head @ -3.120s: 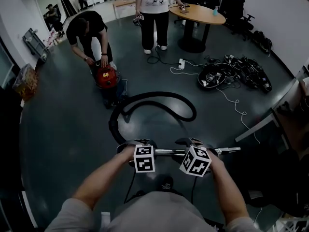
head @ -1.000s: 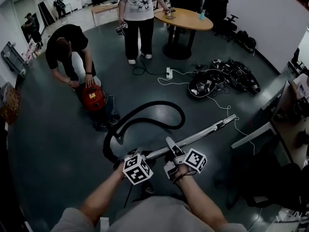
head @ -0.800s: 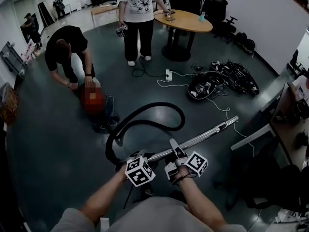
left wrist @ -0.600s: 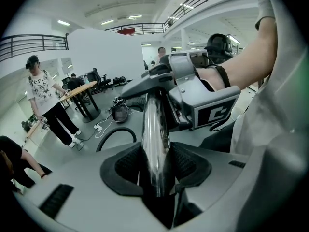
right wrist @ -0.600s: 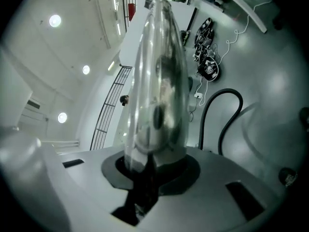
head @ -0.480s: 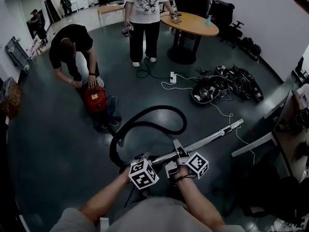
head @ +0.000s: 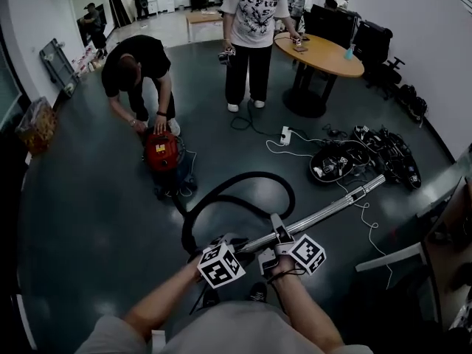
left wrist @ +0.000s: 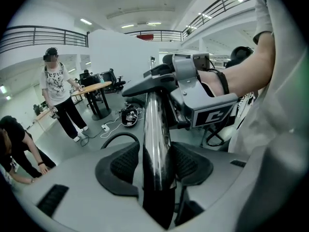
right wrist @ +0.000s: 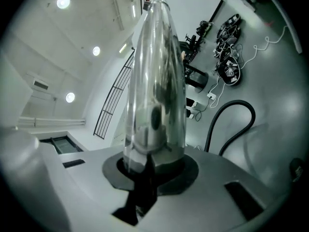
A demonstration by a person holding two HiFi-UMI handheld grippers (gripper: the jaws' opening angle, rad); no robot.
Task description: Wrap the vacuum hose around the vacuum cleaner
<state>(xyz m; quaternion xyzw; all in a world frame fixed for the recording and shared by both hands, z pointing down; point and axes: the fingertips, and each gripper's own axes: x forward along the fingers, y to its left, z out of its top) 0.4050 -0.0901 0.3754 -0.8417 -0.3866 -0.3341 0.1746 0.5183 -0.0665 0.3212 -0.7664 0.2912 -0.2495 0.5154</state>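
Two tools clamp the chrome wand, left tool jaws just eased wider, right tool jaws just closed; it is best walked round the vacuum cleaner so the hose looped beside it winds without kinks.

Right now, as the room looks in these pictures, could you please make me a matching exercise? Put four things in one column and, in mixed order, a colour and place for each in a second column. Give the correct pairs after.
Column A
1. vacuum cleaner
2. hose
3. metal tube
4. round table

Column B
a. black, lying in a loop on the floor
b. light brown top, far side of the room, towards the right
c. red, standing on the floor left of the loop
d. shiny silver, raised at a slant above the floor

Pairs: 1-c, 2-a, 3-d, 4-b
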